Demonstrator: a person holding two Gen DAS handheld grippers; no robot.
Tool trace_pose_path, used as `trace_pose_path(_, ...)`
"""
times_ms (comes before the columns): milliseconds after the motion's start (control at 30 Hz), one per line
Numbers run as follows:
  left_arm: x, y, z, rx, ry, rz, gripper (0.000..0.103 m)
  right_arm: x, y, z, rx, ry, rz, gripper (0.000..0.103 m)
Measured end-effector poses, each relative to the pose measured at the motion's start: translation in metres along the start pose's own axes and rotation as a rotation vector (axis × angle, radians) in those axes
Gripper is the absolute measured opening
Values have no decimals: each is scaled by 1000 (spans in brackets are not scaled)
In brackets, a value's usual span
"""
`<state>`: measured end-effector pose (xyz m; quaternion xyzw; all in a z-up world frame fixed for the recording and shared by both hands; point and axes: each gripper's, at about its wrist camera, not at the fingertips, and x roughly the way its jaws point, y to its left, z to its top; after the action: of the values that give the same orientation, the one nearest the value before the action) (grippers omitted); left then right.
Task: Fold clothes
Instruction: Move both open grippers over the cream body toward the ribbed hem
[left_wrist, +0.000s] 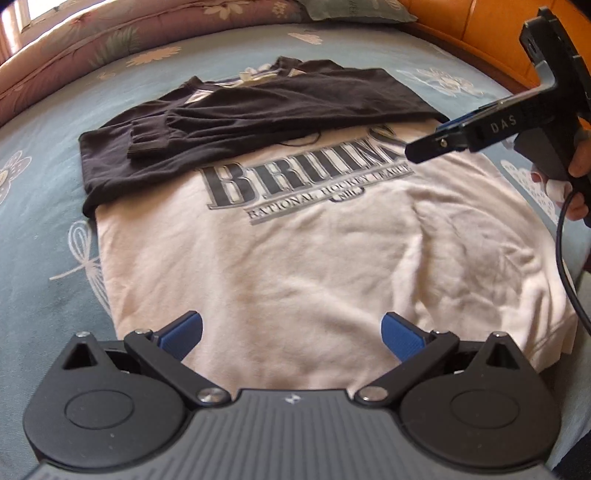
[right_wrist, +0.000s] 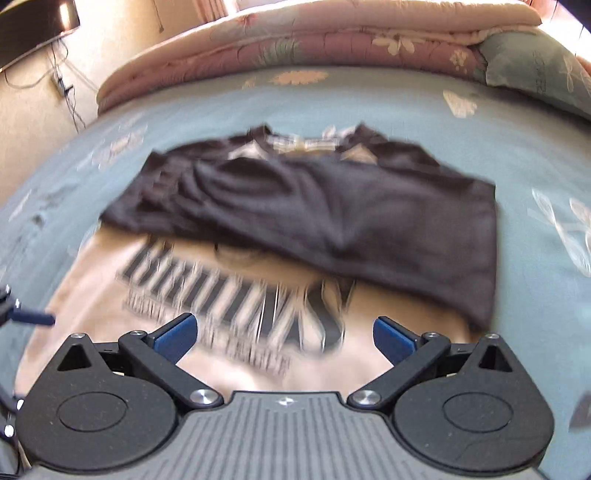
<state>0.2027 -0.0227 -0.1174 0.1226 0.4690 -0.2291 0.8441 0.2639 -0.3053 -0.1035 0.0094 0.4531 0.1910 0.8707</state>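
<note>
A cream sweatshirt (left_wrist: 314, 251) with dark sleeves lies flat on a blue flowered bedsheet (left_wrist: 40, 236), its printed chest lettering (left_wrist: 295, 181) facing up. Both dark sleeves (left_wrist: 229, 122) are folded across the upper chest, lying on top of the cream body, from about 9 o'clock to 2 o'clock in the left wrist view.

The left gripper (left_wrist: 291, 334) hangs over the hem end of the sweatshirt; the cream cloth fills the space ahead of it at 12 o'clock. Its blue fingertips (left_wrist: 184, 332) stand wide apart, with nothing between them. Whether they touch the cloth cannot be told.

The right gripper (right_wrist: 282, 336) hovers over the lettered chest area, the folded sleeves just ahead at 12 to 1 o'clock. Its blue fingertips (right_wrist: 173, 338) are also spread wide and hold nothing. This view is blurred, so fine contact cannot be judged. In the left wrist view the same gripper shows at 2 o'clock, side-on above the right end of the lettering, with a hand (left_wrist: 578, 162) on its grip and a black cable (left_wrist: 565, 258) hanging from it.

A folded pink quilt (right_wrist: 295, 44) lies along the far edge of the bed at 12 o'clock, with a green pillow (right_wrist: 535, 74) at 1 o'clock.
</note>
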Motion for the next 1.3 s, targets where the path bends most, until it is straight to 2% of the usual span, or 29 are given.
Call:
trace_pose_path(100, 5, -16, -17, 20, 68, 7, 102, -4, 8, -43, -9, 38, -35, 103)
trace_pose_path(167, 0, -27, -34, 64, 66, 41, 102, -12, 14, -70, -35, 22, -67, 103)
trace_pose_path(200, -6, -28, -43, 59, 56, 33, 102, -19, 18, -81, -51, 10, -81, 103)
trace_pose_path(300, -18, -16, -62, -72, 62, -12, 102, -35, 26, -111, -83, -15, -126, 103)
trace_pose_path(400, -25, -15, -72, -74, 67, 11, 102, -44, 34, -128, -124, -26, -169, 103)
trace_pose_path(500, -28, -18, -70, -99, 88, 38, 102, -48, 32, -130, -99, -22, -178, 103)
trace_pose_path(600, -35, -32, -63, -47, 46, 66, 102, -50, 36, -126, -55, 15, -205, 103)
trace_pose_path(733, -32, -42, -70, -35, 29, 40, 102, -54, 48, -139, -48, 11, -124, 103)
trace_pose_path(833, -29, -49, -75, -27, 18, 19, 103, -57, 53, -152, -72, -34, -149, 103)
trace_pose_path(1033, -30, -57, -89, -8, 1, -27, 102, -62, 47, -156, -53, -40, -153, 103)
trace_pose_path(1200, -41, -57, -92, 10, 38, -75, 102, -62, 48, -158, -49, -57, -165, 103)
trace_pose_path(1300, -44, -52, -90, -13, 7, -80, 102, -62, 47, -158, -48, -60, -164, 103)
